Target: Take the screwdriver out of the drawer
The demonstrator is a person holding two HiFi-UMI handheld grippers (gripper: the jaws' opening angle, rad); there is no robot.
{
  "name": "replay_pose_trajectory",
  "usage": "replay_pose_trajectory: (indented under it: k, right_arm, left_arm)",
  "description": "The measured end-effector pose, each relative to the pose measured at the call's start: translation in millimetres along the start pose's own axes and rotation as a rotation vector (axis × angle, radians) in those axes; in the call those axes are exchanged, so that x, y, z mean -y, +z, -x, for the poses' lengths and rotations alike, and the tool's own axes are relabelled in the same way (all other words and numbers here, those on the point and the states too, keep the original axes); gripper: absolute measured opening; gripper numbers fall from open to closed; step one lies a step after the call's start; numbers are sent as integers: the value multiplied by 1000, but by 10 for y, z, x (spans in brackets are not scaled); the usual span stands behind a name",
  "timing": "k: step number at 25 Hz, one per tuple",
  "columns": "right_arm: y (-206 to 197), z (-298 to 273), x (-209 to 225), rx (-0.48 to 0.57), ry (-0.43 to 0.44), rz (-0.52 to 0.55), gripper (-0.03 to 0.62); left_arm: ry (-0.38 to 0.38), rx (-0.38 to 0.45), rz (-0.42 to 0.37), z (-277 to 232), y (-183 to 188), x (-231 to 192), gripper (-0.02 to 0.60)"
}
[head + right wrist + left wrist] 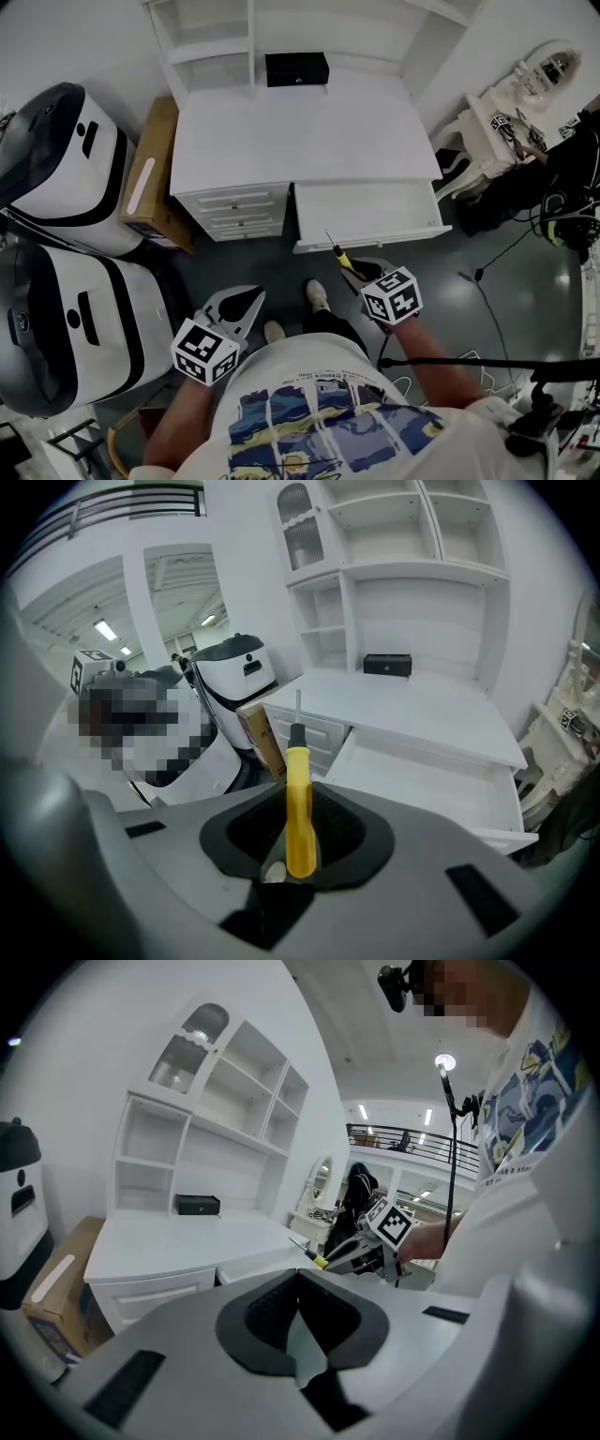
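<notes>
The screwdriver [339,255], with a yellow handle and a thin metal shaft, is clamped in my right gripper [356,272], in the air just in front of the open white drawer [366,214]. In the right gripper view the handle [299,799] stands upright between the dark pads, its shaft pointing at the desk, and the drawer [441,789] lies below and to the right. My left gripper [249,294] hangs lower left over the floor, jaws together on nothing [299,1283]. From the left gripper view I see the right gripper with the screwdriver [314,1258].
The white desk [300,131] with a hutch carries a small black box [296,68]. A cardboard box [150,173] and two white-and-black machines [56,159] stand to the left. White furniture [511,112] and cables [497,272] are on the right. The person's feet [317,295] are below the drawer.
</notes>
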State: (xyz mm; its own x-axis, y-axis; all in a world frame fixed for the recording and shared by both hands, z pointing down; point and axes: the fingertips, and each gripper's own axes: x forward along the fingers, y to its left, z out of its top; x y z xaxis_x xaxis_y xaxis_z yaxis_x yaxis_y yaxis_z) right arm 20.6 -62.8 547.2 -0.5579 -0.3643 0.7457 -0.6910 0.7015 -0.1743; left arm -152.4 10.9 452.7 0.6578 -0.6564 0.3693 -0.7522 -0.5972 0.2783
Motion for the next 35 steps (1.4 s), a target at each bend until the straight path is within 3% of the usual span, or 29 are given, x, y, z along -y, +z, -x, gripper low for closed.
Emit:
replay_pose_trajectory:
  k: [10, 35]
  right_arm:
    - [-75, 162, -304, 33, 22, -4, 101]
    - [-105, 155, -564, 43, 36, 31, 101]
  left_arm:
    - [-13, 12, 11, 123, -114, 117, 14]
    - [-13, -4, 5, 277, -268, 181, 14]
